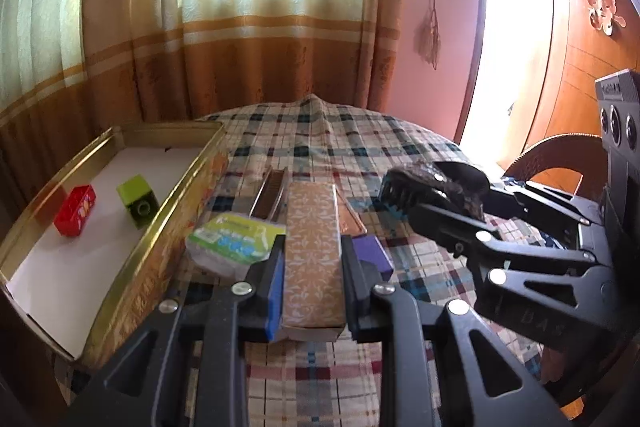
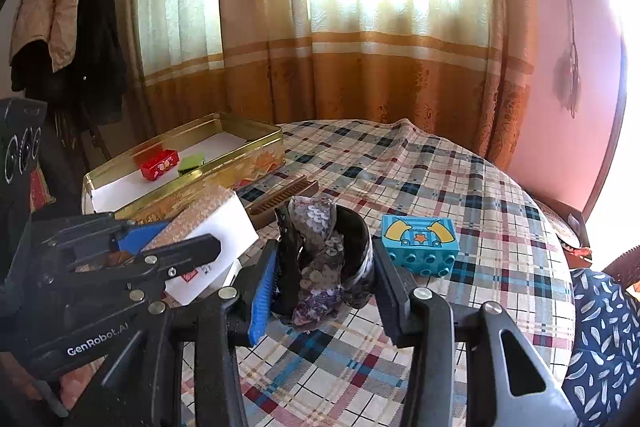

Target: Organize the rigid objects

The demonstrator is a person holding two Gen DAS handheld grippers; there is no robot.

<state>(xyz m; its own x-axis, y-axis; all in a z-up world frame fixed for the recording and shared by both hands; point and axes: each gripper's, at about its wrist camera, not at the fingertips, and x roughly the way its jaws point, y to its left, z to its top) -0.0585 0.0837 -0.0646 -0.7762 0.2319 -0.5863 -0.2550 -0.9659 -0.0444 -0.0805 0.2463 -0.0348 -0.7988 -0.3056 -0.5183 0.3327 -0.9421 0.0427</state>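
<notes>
A long flat box with a tan floral pattern is pinched lengthwise between the blue pads of the left gripper, whose jaws are pressed in as far as the box allows; the box is held above the plaid tablecloth, its white side being seen in the right wrist view. A dark hair claw trimmed with sequins is clamped in the right gripper, the pads being closed on its two sides; the same claw is seen at the tip of that gripper in the left wrist view. A gold tin is set at the left edge of the table, just beside the held box; a red block and a green block are lain on its white floor, near each other but apart. A green and white packet is seen touching the tin's outer wall; a brown comb lies beyond it on the cloth; a purple block is partly hidden behind the left gripper's right finger. A turquoise toy brick with a star rests on the cloth just to the right of the claw; striped curtains are hung behind the table.
</notes>
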